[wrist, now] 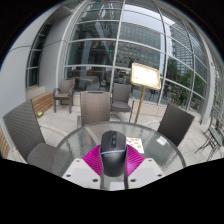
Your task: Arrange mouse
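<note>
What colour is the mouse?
Black, seen in the gripper view: the mouse sits between the claw's fingers.
</note>
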Demonstrator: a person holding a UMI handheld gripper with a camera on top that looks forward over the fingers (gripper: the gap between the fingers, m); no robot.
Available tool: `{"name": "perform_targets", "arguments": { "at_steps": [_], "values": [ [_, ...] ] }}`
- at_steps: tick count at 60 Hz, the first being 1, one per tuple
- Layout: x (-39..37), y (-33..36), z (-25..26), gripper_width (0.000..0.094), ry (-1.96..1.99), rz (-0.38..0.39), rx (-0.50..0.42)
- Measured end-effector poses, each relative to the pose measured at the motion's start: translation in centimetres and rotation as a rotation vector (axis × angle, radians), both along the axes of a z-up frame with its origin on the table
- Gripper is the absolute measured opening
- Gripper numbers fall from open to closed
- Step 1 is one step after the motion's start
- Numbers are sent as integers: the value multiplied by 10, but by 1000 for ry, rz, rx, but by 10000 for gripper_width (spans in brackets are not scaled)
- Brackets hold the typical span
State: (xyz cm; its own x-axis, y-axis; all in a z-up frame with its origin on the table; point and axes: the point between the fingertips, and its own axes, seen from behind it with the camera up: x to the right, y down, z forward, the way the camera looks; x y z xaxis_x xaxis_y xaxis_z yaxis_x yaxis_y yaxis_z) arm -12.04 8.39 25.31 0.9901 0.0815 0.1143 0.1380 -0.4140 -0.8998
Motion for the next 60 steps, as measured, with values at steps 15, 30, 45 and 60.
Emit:
{"name": "perform_targets", "arguments": {
  "at_steps": [15,30,45,60],
  "values": [
    [156,-64,-115,267,-10,-58,-185],
    [166,-102,-266,267,87,-68,-392],
    [157,-99,-272,430,102,-47,-406],
    [168,-105,-252,873,10,-77,-452]
  ]
}}
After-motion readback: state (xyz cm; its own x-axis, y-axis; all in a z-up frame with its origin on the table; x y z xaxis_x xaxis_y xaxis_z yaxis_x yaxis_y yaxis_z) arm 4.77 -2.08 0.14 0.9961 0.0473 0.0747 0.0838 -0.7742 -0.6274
